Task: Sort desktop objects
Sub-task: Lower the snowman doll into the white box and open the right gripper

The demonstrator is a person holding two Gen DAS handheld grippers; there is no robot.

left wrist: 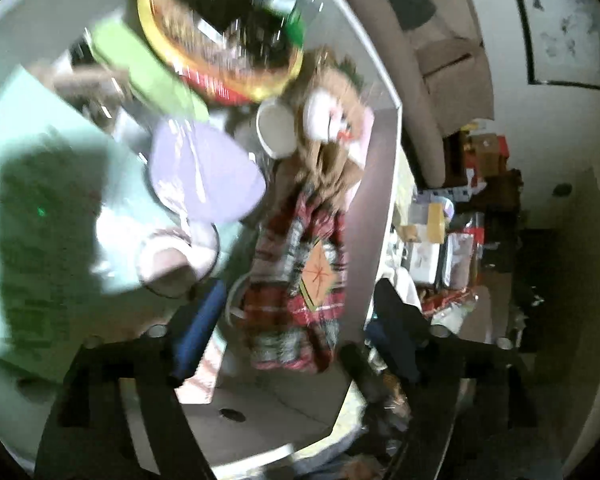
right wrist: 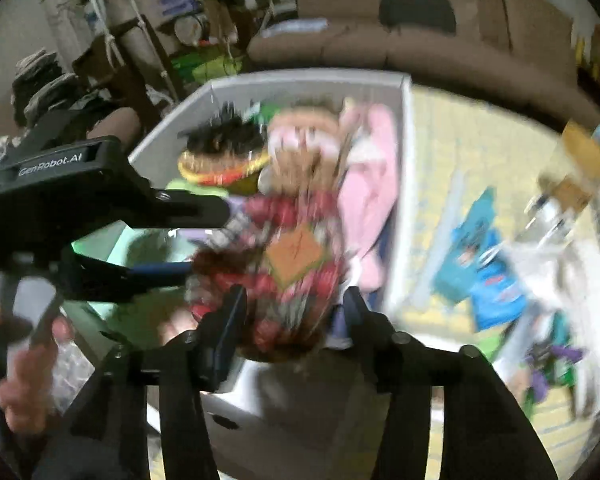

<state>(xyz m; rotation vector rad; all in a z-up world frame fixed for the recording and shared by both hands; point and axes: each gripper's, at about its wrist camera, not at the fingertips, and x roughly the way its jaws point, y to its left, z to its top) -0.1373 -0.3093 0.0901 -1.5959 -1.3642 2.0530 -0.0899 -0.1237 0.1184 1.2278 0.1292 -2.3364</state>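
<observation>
A soft doll in red plaid lies in a pale grey bin on top of other toys. My left gripper is open wide, its fingers either side of the doll with gaps showing; in the right wrist view the left gripper reaches in from the left. My right gripper is open around the doll's lower end. Both views are blurred, so whether the pads touch the cloth is unclear.
The bin also holds a pink plush, a black-haired toy with a yellow rim, a purple piece and a white cup. Blue packets and a purple-green toy lie on the yellow surface to the right. A hand holds the left gripper.
</observation>
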